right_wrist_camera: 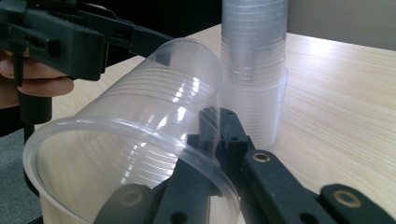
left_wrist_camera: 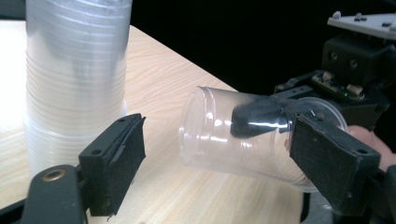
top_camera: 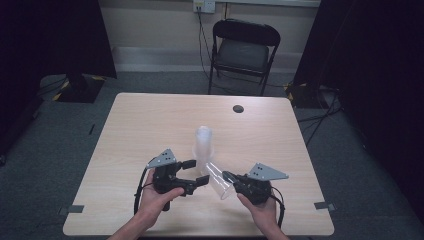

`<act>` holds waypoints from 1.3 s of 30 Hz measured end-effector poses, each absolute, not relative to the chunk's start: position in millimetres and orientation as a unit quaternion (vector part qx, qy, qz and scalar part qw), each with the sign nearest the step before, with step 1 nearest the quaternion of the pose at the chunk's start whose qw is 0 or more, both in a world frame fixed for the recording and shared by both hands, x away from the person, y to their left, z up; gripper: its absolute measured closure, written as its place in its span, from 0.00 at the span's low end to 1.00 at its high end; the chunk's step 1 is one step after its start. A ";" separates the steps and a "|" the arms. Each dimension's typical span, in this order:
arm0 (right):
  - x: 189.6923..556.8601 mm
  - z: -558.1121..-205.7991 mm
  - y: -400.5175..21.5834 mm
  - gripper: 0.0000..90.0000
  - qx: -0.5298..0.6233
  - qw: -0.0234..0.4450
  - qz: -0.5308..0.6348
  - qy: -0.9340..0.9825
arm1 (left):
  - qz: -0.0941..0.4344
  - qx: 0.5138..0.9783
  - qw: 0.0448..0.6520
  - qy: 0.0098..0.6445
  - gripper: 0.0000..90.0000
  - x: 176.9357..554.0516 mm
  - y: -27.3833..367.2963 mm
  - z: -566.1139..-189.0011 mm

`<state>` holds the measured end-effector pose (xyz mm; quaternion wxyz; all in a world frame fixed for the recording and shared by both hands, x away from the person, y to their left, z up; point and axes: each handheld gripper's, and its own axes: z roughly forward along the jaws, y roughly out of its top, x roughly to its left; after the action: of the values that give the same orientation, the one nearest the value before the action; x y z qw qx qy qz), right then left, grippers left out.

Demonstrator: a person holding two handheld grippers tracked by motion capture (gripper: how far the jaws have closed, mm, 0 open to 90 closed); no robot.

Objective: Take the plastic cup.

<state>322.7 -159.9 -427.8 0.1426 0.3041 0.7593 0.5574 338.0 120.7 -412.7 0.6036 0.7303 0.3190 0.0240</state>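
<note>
Cup (top_camera: 218, 178) (clear, on its side) pinched at rim by right gripper (top_camera: 231, 178); left gripper (top_camera: 196, 171) jaws wide, beside cup stack (top_camera: 203, 145).

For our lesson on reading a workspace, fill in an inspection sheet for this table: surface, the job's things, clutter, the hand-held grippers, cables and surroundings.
Surface: light wooden table with a dark round hole near the far edge.
Job's things: upright stack of clear cups mid-table; single clear cup tilted on its side off the stack.
Clutter: nothing seen.
Grippers: right hand-held gripper shut on the single cup's wall at the rim, one jaw inside; left hand-held gripper open, jaws on either side of that cup, not pressing.
Cables: black cable loops from the left gripper; more lie on the floor.
Surroundings: black folding chair beyond the table, grey carpet, dark curtains.
</note>
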 end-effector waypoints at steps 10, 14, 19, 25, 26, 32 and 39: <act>329.1 -427.3 -163.7 1.00 0.312 0.122 0.537 0.774 | 0.086 0.762 0.573 0.288 0.20 329.7 123.3 -414.6; 332.2 -424.2 -165.3 1.00 0.317 0.103 0.519 0.787 | 0.106 0.783 0.552 0.267 0.20 326.2 122.4 -423.0; 338.6 -424.6 -165.5 1.00 0.331 0.071 0.496 0.800 | 0.114 0.798 0.537 0.250 0.20 325.8 119.8 -428.7; 344.2 -426.3 -162.9 1.00 0.339 0.042 0.468 0.815 | 0.126 0.822 0.512 0.215 0.20 323.5 113.7 -435.0; 344.4 -426.9 -162.6 1.00 0.342 0.040 0.462 0.817 | 0.127 0.825 0.509 0.210 0.20 322.8 111.9 -436.1; 346.0 -427.3 -161.3 1.00 0.344 0.020 0.442 0.828 | 0.144 0.830 0.505 0.187 0.22 317.7 102.2 -438.1; 348.0 -429.3 -161.1 1.00 0.342 -0.007 0.418 0.842 | 0.153 0.836 0.500 0.167 0.22 316.2 95.9 -441.7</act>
<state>348.0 -161.1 -429.3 -0.0075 0.3419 0.8415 0.4182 316.2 95.9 -441.7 0.5001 0.8357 0.1674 0.1533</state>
